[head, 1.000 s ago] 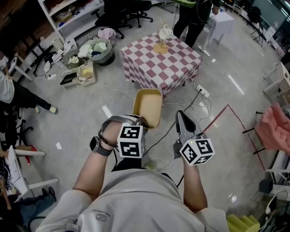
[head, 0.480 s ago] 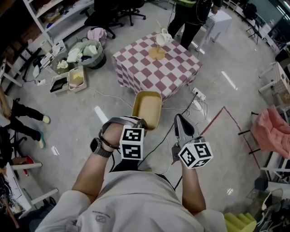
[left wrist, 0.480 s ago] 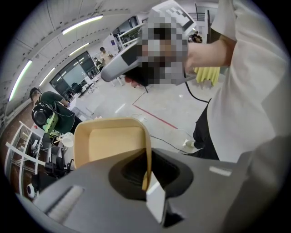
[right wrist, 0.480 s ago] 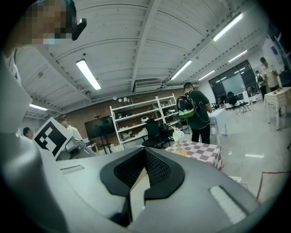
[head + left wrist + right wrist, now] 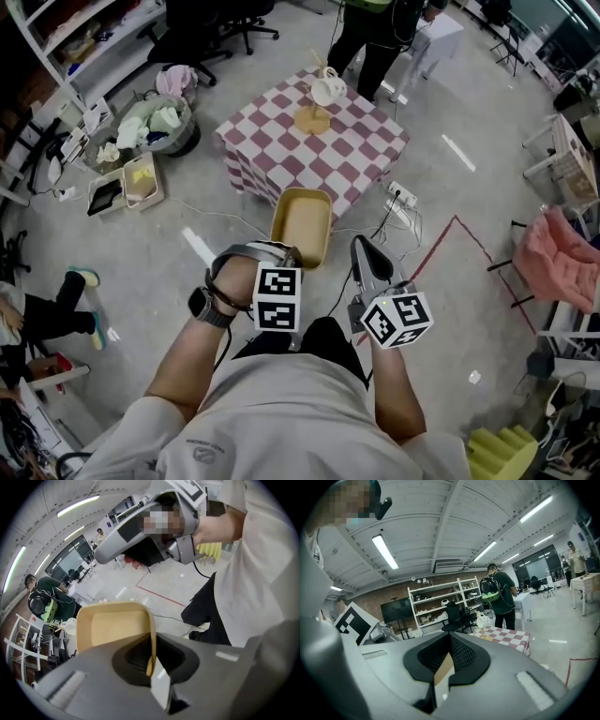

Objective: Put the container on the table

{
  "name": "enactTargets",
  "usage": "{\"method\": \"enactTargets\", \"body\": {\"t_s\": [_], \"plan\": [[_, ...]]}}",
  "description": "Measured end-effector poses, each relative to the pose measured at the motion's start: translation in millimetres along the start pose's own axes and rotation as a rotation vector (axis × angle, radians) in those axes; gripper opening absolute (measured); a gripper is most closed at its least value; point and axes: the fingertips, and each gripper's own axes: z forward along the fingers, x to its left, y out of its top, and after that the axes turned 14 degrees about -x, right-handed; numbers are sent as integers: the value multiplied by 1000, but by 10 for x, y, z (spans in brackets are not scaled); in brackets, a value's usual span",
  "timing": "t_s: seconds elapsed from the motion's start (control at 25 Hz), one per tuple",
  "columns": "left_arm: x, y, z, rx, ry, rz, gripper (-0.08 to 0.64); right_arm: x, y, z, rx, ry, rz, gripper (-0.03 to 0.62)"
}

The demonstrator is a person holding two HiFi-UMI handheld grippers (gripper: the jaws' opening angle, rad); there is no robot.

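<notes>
Here, head view: the left gripper [image 5: 290, 254] holds the tan rectangular plastic container [image 5: 301, 225] above the floor, near the red-and-white checked table's [image 5: 349, 156] near corner but apart from it. Left gripper view: jaws clamp one container wall. Right gripper view: the right gripper [image 5: 442, 668] is closed on nothing; the container is not yet placed.

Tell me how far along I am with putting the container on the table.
Done: the container is picked up, its rim pinched in the left tool. In hand: it hangs over the floor, short of the checkered table. Left: close the gap and set it down on a bare part of the table, away from the cup stand. The right tool is shut and carries nothing.
</notes>
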Motion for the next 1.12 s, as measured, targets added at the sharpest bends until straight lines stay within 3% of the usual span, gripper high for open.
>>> {"method": "enactTargets", "body": {"t_s": [0.28, 0.56, 1.12], "plan": [[377, -108, 247, 23, -25, 10, 18, -349, -67, 374, 6, -18, 11, 11], [911, -248, 645, 62, -35, -12, 18, -772, -227, 968, 28, 28, 41, 11], [1682, -758, 1766, 176, -57, -171, 18, -1715, -901, 1970, 154, 144, 118, 11]]}}
